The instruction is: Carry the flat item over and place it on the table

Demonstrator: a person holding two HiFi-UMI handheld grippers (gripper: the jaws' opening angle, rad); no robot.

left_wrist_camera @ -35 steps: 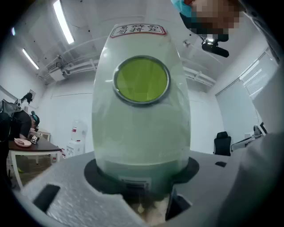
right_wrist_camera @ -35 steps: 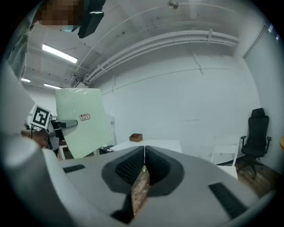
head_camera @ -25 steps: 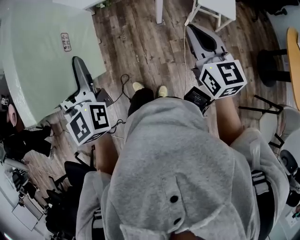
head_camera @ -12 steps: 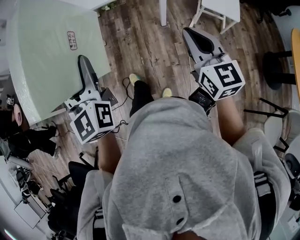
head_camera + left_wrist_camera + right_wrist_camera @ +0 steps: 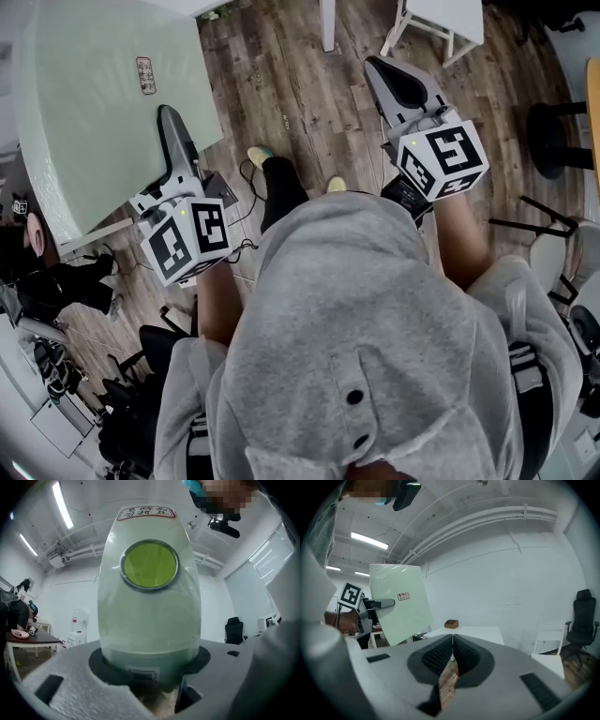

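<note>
Green board, clamped in our left fingers, we should carry level; right fingers closed, empty.

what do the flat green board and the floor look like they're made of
The green board looks like plastic, smooth with slight sheen: thin, rigid, uniformly pale. The floor looks like wood or wood-look laminate, matte: plank seams and grain show.

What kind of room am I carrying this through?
Most likely an office or lab workspace, indoors: a wood-plank floor, a black office chair against bare white walls, and strip lights on the ceiling.
</note>
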